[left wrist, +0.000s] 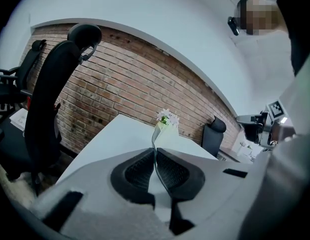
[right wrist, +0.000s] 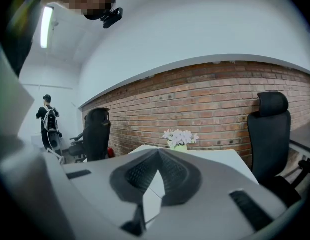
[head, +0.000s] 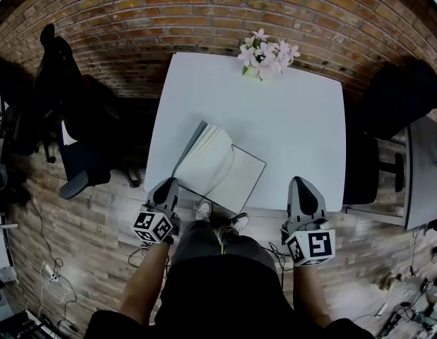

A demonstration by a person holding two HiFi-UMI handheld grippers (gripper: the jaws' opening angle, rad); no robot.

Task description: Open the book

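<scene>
Here the book [head: 222, 168] lies at the lower left of the white table [head: 296, 119], close to the edge nearest the person. It is partly open. Its grey cover [head: 189, 148] stands tilted up along the left side, a bulge of pale pages lies beside it, and a flatter page shows at the right. The left gripper [head: 166, 188] sits at the book's lower left corner. Its own view shows the jaws pressed together on a thin sheet that curves up from between the pads, which I take to be the edge of that cover. The right gripper [head: 301, 184] is at the table's lower right edge, well apart from the book, with its jaws closed tip to tip and nothing between them.

The cover looks thin and bendy, since it bows in the grip, so it should be light but will probably flex rather than swing like a board. A pinch right at the corner risks a crease. A hold on the free edge, carried round the spine in an arc, seems safer. The pages look soft and may flop back. The book may also slide on the smooth table, so a steadying press on the flat right-hand page would help.
</scene>
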